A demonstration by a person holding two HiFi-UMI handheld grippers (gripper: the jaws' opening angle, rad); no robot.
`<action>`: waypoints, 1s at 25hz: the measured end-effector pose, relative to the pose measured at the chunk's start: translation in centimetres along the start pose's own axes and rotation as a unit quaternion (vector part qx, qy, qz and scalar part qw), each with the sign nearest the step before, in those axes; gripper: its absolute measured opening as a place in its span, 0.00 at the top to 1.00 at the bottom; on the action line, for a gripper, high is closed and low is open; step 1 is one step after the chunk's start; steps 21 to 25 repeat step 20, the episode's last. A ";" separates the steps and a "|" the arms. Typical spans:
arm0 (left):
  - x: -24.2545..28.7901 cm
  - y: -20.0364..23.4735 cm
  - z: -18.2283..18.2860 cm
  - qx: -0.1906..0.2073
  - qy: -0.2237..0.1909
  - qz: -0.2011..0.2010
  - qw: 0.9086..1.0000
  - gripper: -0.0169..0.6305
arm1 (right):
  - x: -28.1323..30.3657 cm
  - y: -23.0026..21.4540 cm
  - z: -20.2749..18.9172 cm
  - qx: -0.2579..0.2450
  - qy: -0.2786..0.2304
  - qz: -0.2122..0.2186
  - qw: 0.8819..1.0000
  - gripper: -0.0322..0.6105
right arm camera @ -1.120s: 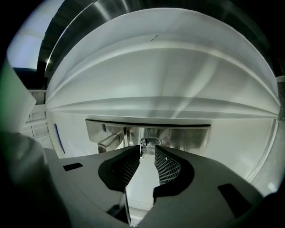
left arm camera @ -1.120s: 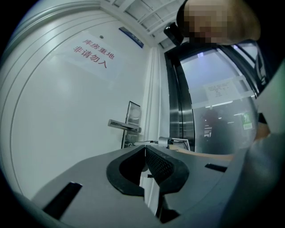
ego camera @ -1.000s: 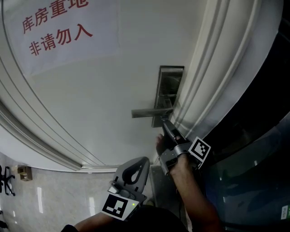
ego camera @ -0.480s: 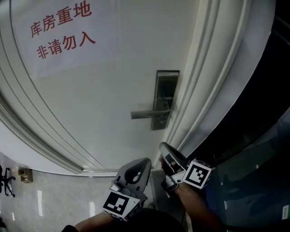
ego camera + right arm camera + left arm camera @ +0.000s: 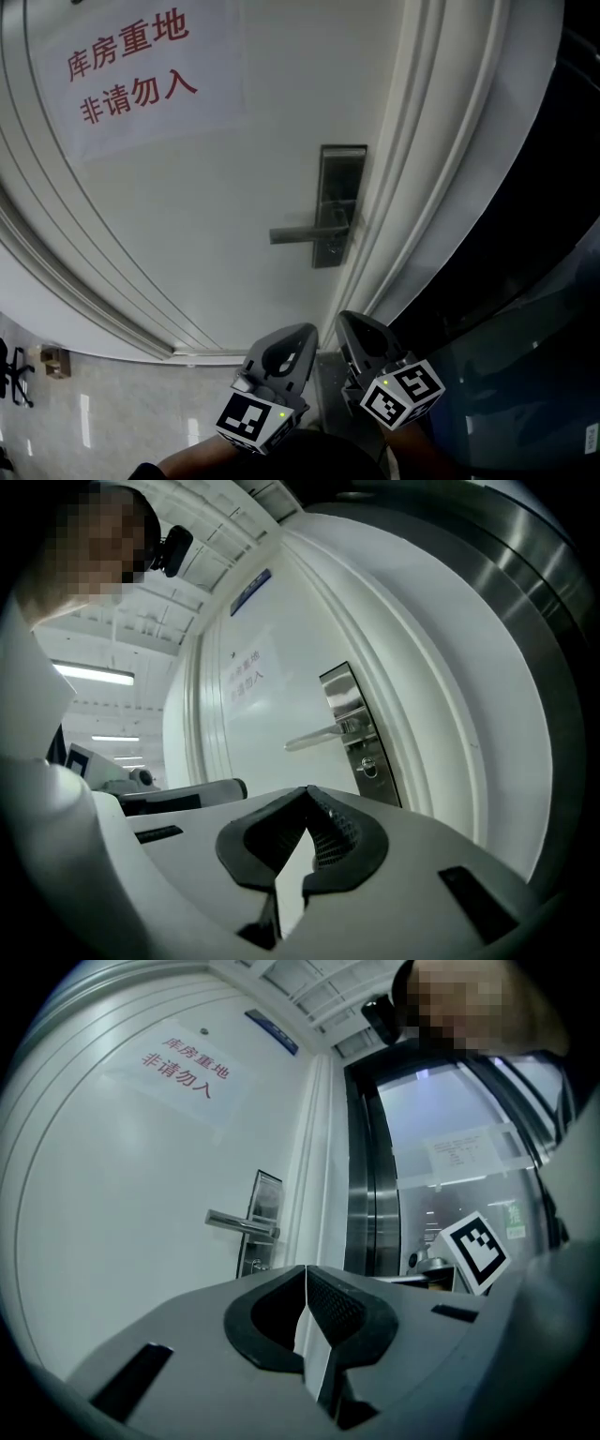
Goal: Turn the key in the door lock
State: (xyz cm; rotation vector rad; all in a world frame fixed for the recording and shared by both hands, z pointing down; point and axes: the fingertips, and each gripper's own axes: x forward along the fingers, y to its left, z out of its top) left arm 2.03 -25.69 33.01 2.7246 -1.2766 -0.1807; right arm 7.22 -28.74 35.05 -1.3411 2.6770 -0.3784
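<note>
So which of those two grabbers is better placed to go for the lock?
Probably the right gripper: it sits almost straight below the lock plate, while the left gripper sits further left, under the lever. Both are shut and empty.

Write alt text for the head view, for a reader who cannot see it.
The left hand-held gripper and the right hand-held gripper sit low in the picture, both shut and empty, short of a white door. Above them the door bears a metal lock plate with a lever handle, and a sign in red print.
</note>
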 end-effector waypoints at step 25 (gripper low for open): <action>0.2 -0.3 0.2 0.002 -0.006 0.010 1.000 0.96 | 0.0 0.4 0.1 0.003 -0.004 0.009 1.000 0.93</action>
